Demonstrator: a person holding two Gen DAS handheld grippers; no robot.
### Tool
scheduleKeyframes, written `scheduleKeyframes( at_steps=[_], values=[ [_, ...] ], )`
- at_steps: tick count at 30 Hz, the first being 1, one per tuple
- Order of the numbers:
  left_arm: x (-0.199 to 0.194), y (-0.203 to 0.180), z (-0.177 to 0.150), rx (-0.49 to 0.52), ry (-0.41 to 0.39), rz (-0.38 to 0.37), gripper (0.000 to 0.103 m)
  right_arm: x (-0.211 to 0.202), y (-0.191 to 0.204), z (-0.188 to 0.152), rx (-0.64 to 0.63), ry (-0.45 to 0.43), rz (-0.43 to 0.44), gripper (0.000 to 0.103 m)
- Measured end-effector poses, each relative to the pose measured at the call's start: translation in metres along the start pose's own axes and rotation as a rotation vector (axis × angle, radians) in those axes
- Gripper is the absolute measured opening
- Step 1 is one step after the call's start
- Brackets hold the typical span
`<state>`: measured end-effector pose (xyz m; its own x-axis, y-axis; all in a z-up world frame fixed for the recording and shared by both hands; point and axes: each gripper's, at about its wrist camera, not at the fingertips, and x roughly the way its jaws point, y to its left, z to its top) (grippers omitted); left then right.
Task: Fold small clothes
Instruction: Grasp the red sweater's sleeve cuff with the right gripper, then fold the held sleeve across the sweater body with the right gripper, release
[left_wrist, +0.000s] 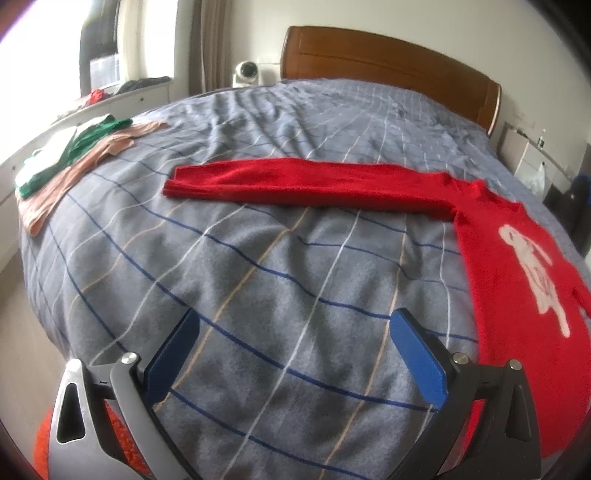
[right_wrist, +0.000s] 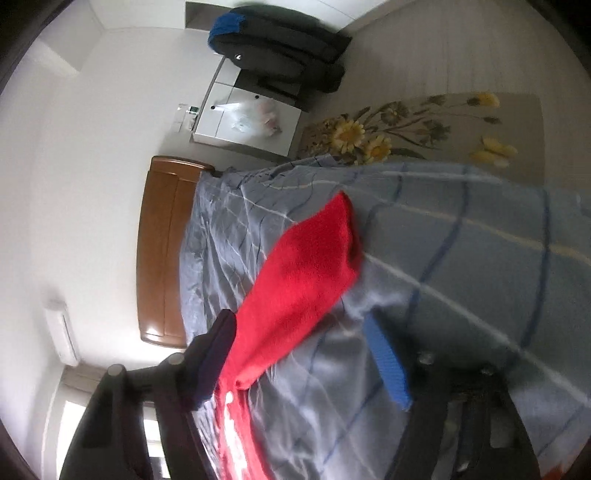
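Red knitted sweater (left_wrist: 491, 236) with white motif, flat on grey checked bedspread (left_wrist: 258, 277), one sleeve (left_wrist: 295, 182) outstretched; soft, limp, light, I judge. My left gripper (left_wrist: 295, 354) wide, empty; right gripper (right_wrist: 303, 358) parted around nothing. I'd pinch a cuff

A home bedroom: a bed (left_wrist: 258, 258) under a grey checked cover, with a wooden headboard (left_wrist: 388, 62), fills the room; a curtained window (left_wrist: 48, 48), a white bedside cabinet (right_wrist: 247, 122), a floral floor mat (right_wrist: 424, 125) and a wall-mounted air conditioner (right_wrist: 61, 332) surround it.
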<state>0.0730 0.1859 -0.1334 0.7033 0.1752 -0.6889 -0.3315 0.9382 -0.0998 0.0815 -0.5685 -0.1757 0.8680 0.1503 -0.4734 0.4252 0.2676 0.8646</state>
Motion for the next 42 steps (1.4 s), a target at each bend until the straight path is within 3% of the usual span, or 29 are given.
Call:
scheduleKeyframes(
  at_steps=[7,10,11,13,16,21,24,26,29,31,33,34,35,38,42],
  values=[
    [0.001,0.002,-0.002,-0.009,0.012,0.020,0.103,0.022,0.000,0.017,-0.054,-0.035,-0.063,0.049],
    [0.007,0.004,-0.003,-0.023,0.040,0.019,0.103,0.030,0.003,0.020,-0.083,-0.036,-0.126,0.023],
    [0.008,0.004,-0.003,-0.026,0.046,0.018,0.103,0.032,0.007,0.020,-0.119,-0.037,-0.184,0.004],
    [0.010,0.004,-0.003,-0.034,0.053,0.012,0.103,0.031,0.021,0.019,-0.182,-0.060,-0.234,0.004],
    [0.011,0.003,-0.002,-0.035,0.059,-0.009,0.103,0.030,0.071,0.009,-0.317,-0.087,-0.214,0.004],
    [0.012,0.002,0.001,-0.025,0.058,-0.033,0.103,0.055,0.206,-0.050,-0.611,-0.047,-0.063,0.004],
    [0.011,0.004,0.002,-0.026,0.052,-0.037,0.103,0.087,0.284,-0.117,-0.777,0.042,0.043,0.004],
    [0.010,0.007,0.003,-0.036,0.051,-0.036,0.103,0.112,0.322,-0.170,-0.877,0.109,0.091,0.004],
    [0.012,0.013,0.003,-0.051,0.052,-0.027,0.103,0.147,0.342,-0.237,-0.977,0.195,0.118,0.004],
    [0.014,0.014,0.003,-0.056,0.058,-0.025,0.103,0.178,0.345,-0.288,-1.037,0.274,0.120,0.005],
    [0.016,0.014,0.003,-0.052,0.062,-0.019,0.103,0.206,0.332,-0.327,-1.032,0.409,0.141,0.017],
    [0.017,0.013,0.003,-0.048,0.064,-0.012,0.103,0.223,0.322,-0.342,-0.997,0.524,0.147,0.052],
    [0.018,0.013,0.003,-0.045,0.066,-0.008,0.103,0.235,0.308,-0.356,-0.950,0.613,0.150,0.073],
    [0.018,0.011,0.003,-0.035,0.067,-0.005,0.103,0.234,0.278,-0.363,-0.905,0.657,0.170,0.072],
    [0.019,0.007,0.002,-0.019,0.070,-0.005,0.103,0.212,0.247,-0.334,-0.917,0.603,0.116,0.072]
  ],
)
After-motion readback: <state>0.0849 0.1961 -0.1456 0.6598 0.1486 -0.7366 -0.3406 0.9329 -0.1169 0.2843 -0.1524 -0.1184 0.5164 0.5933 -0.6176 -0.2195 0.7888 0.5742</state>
